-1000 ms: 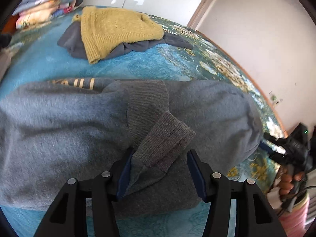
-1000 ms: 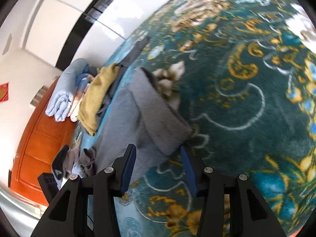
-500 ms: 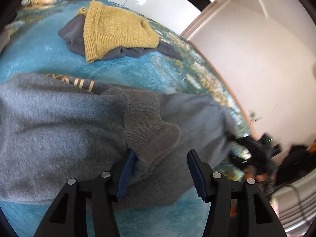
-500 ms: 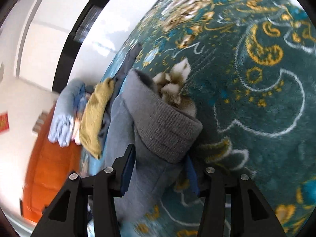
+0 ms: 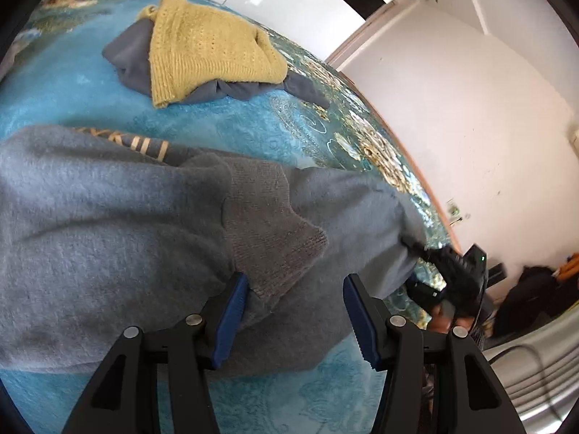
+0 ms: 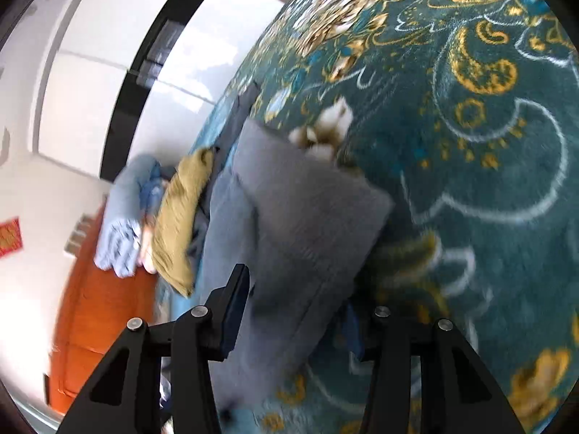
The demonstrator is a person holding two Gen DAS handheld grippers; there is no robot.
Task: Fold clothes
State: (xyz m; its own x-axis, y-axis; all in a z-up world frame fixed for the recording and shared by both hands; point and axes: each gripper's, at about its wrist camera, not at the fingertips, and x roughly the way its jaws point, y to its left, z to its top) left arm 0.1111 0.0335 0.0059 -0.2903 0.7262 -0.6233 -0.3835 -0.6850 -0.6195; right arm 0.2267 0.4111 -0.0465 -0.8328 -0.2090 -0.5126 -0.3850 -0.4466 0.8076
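L gripper point(image 5: 295, 316) sits low at 6 o'clock, jaws spread wide, blue pads point(image 5: 231, 313) apart, grey cuff lying between them w/o being pinched. R gripper point(image 6: 295, 320) also at 6 o'clock, jaws apart, cloth filling the gap; from the L wrist view it shows at 4 o'clock, blurred.

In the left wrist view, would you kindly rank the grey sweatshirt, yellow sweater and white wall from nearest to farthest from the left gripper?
1. Grey sweatshirt, cuff between the left gripper jaws.
2. Yellow sweater, beyond it, upper left.
3. White wall, past the blanket edge, right.
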